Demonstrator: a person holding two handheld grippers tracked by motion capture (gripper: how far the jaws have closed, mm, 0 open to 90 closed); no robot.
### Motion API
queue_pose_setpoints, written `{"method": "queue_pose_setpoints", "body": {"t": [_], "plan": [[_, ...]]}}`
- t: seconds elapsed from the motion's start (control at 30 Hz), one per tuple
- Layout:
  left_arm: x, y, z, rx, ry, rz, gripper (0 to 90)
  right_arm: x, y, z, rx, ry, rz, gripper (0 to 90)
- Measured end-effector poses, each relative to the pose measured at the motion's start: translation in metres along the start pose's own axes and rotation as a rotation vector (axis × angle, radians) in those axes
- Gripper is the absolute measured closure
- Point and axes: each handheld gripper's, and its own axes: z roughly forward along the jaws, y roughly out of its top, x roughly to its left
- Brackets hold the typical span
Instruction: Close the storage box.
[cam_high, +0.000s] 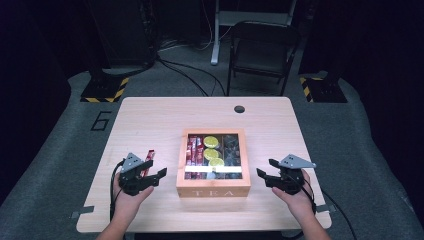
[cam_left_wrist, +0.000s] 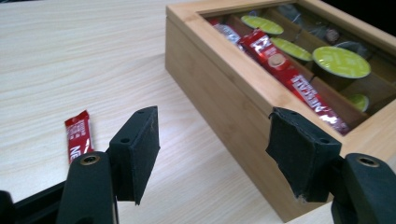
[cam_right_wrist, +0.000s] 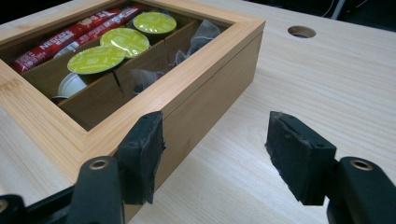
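From the high view, a wooden tea box (cam_high: 213, 187) sits in the middle of the picture on a light wooden table (cam_high: 150, 115). The box has a clear lid, and inside I can see red stick packets (cam_high: 194, 150) on its left, green round pods (cam_high: 210, 152) in the middle and dark bags on its right. The left gripper (cam_high: 152, 176) is at the lower left, just beside the box, with its jaws apart and nothing between them. A loose red stick packet (cam_high: 148, 159) lies on the table right behind that gripper. The right gripper (cam_high: 265, 176) is at the lower right, near the other side of the box, and its jaws are apart too, with nothing in them. A round hole (cam_high: 239, 109) is in the table near the far edge, at the top of the picture.

In the left gripper view, the two black jaws stand wide apart at the bottom. The box (cam_left_wrist: 224, 102) fills the upper right, and its corner comes down near the right jaw. The loose red packet (cam_left_wrist: 78, 135) lies at the lower left, flat on the table, apart from the box.

In the right gripper view, the jaws stand apart at the bottom and hold nothing. The box (cam_right_wrist: 196, 98) fills the upper left, and its near corner is by the left jaw. I cannot tell if it touches. The green pods (cam_right_wrist: 95, 58) sit inside, and the hole (cam_right_wrist: 301, 31) is at the upper right.
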Motion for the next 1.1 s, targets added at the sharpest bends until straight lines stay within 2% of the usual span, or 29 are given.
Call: {"method": "queue_pose_setpoints", "body": {"t": [0.17, 0.3, 0.47, 0.5, 0.57, 0.6, 0.73, 0.97, 1.07, 1.1], "plan": [[0.008, -0.004, 0.004, 0.026, 0.016, -0.007, 33.9, -0.002, -0.005, 0.009, 0.037, 0.003, 0.000, 37.0], [0.015, -0.006, 0.008, 0.038, 0.038, -0.008, 33.9, -0.005, -0.010, 0.016, 0.081, -0.012, -0.034, 37.2], [0.022, -0.011, 0.013, 0.058, 0.053, -0.042, 33.8, -0.010, -0.015, 0.024, 0.123, -0.026, -0.029, 37.2], [0.023, -0.011, 0.014, 0.069, 0.052, -0.035, 33.8, -0.011, -0.016, 0.024, 0.131, -0.032, -0.023, 37.2], [0.023, -0.011, 0.015, 0.064, 0.066, -0.028, 33.7, -0.011, -0.017, 0.026, 0.133, -0.038, -0.006, 37.2], [0.024, -0.011, 0.015, 0.076, 0.063, -0.020, 33.7, -0.012, -0.017, 0.027, 0.139, -0.035, -0.011, 37.1], [0.027, -0.011, 0.015, 0.074, 0.090, -0.022, 33.5, -0.013, -0.018, 0.027, 0.127, -0.044, -0.013, 37.2], [0.038, -0.012, 0.010, 0.072, 0.138, -0.069, 32.1, -0.013, -0.018, 0.027, 0.122, -0.040, -0.007, 37.2], [0.040, -0.012, 0.010, 0.083, 0.146, -0.078, 31.7, -0.013, -0.017, 0.025, 0.136, -0.038, -0.017, 37.2], [0.040, -0.012, 0.010, 0.081, 0.152, -0.076, 31.3, -0.013, -0.016, 0.024, 0.120, -0.029, -0.017, 37.2]]}}
